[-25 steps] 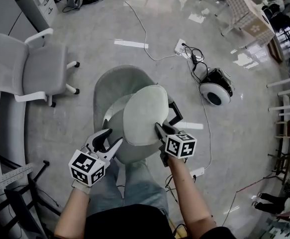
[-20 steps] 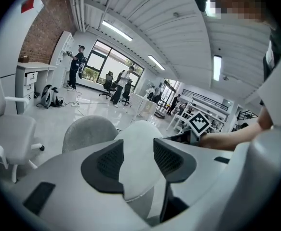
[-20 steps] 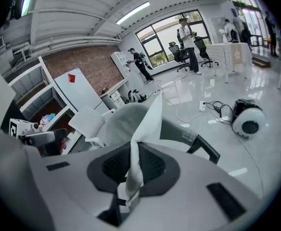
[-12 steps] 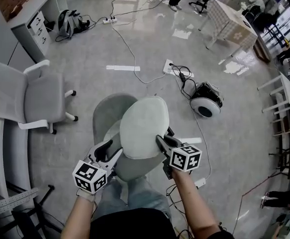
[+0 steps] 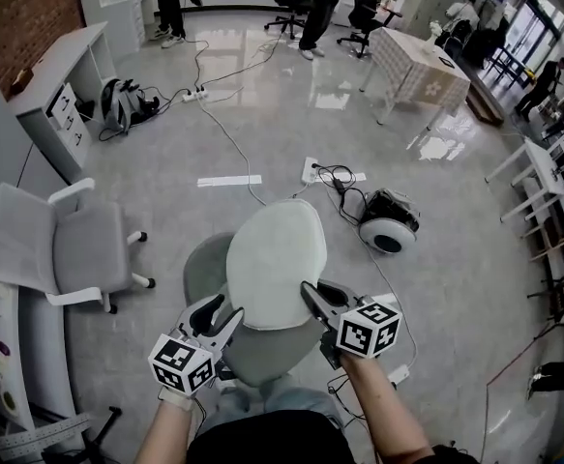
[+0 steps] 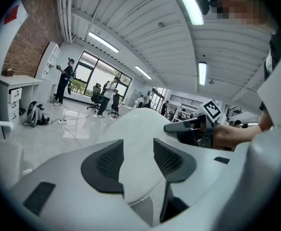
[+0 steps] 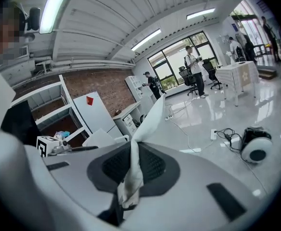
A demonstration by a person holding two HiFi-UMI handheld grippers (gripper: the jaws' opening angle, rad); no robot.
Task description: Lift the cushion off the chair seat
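Note:
A pale grey oval cushion (image 5: 274, 259) hangs in the air above the grey chair seat (image 5: 205, 267), tilted up at its far end. My left gripper (image 5: 225, 319) is shut on the cushion's near left edge. My right gripper (image 5: 311, 295) is shut on its near right edge. In the left gripper view the cushion (image 6: 139, 129) fills the gap between the dark pads (image 6: 106, 163) of the left gripper (image 6: 136, 160). In the right gripper view the cushion's thin hem (image 7: 131, 172) is pinched in the right gripper (image 7: 130, 167), and the cushion (image 7: 152, 117) rises away from it.
A white office chair (image 5: 64, 245) stands to the left. On the floor lie cables with a power strip (image 5: 311, 170) and a round wheeled device (image 5: 388, 224). A table with a checked cloth (image 5: 419, 66), drawers (image 5: 64, 100) and standing people are further back.
Both grippers have risen with the cushion held between them. The cushion now sits higher above the seat, and more of the room beyond shows.

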